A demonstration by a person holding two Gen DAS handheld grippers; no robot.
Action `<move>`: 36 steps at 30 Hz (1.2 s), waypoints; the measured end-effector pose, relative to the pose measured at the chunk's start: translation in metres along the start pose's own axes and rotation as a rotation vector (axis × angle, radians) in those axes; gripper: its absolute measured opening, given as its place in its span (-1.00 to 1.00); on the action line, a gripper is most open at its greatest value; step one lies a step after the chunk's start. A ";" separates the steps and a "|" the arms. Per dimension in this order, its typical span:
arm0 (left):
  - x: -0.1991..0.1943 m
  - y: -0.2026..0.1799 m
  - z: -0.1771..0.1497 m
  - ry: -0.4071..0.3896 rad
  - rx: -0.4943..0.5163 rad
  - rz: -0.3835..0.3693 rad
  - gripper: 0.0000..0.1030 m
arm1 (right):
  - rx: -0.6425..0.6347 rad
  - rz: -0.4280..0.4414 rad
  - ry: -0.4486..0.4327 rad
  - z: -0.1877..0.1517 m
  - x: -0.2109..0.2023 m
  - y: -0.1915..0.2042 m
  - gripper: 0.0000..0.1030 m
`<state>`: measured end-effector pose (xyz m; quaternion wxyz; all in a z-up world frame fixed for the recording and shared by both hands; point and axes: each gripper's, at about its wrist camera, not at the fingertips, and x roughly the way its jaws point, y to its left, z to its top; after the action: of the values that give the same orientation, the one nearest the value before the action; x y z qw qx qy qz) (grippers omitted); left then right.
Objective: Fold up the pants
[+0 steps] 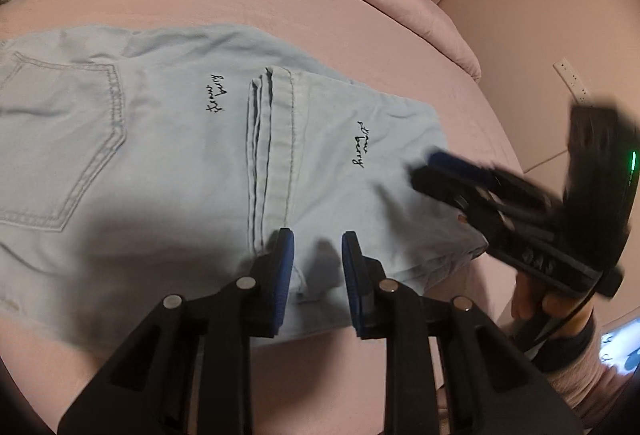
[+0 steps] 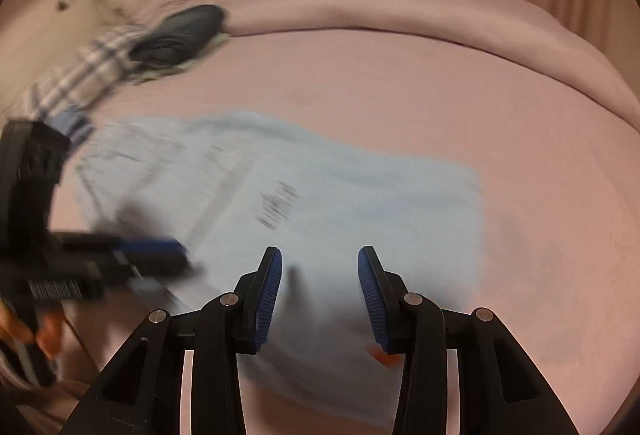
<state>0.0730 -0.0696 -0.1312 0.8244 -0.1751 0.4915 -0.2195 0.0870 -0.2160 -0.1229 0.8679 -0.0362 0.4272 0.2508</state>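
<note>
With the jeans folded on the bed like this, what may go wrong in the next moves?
1. Both the left gripper and the right gripper are open above the pants, so nothing pins the folded-over leg; it may slip back.
2. The stacked hems are not aligned, so a further fold may turn out crooked.
3. The two grippers hover close together; they may bump.

Dim, warm pinkish indoor light. Left wrist view mostly sharp; soft dark shadow across the jeans (image 1: pixel 160 155) at the bed's near edge. Right wrist view motion-smeared throughout. Both fisheye: bed (image 2: pixel 440 75) bows, corners vignette black.
</note>
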 end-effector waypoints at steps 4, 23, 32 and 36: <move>-0.002 0.007 -0.008 -0.005 -0.019 -0.015 -0.53 | -0.104 0.017 0.093 0.031 0.059 0.026 -0.63; -0.019 -0.013 0.003 -0.082 0.043 -0.058 -0.28 | 0.024 0.143 0.008 0.046 0.033 0.015 -0.87; 0.014 -0.031 0.022 -0.036 0.080 -0.055 -0.24 | 0.067 -0.032 0.027 -0.012 -0.007 -0.023 -0.87; 0.037 -0.005 0.014 0.007 0.064 0.064 -0.55 | 0.121 -0.066 0.104 -0.046 -0.004 -0.044 -0.88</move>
<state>0.0997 -0.0924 -0.1496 0.8344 -0.1322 0.4924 -0.2092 0.0725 -0.2684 -0.1554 0.8530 -0.0104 0.4846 0.1935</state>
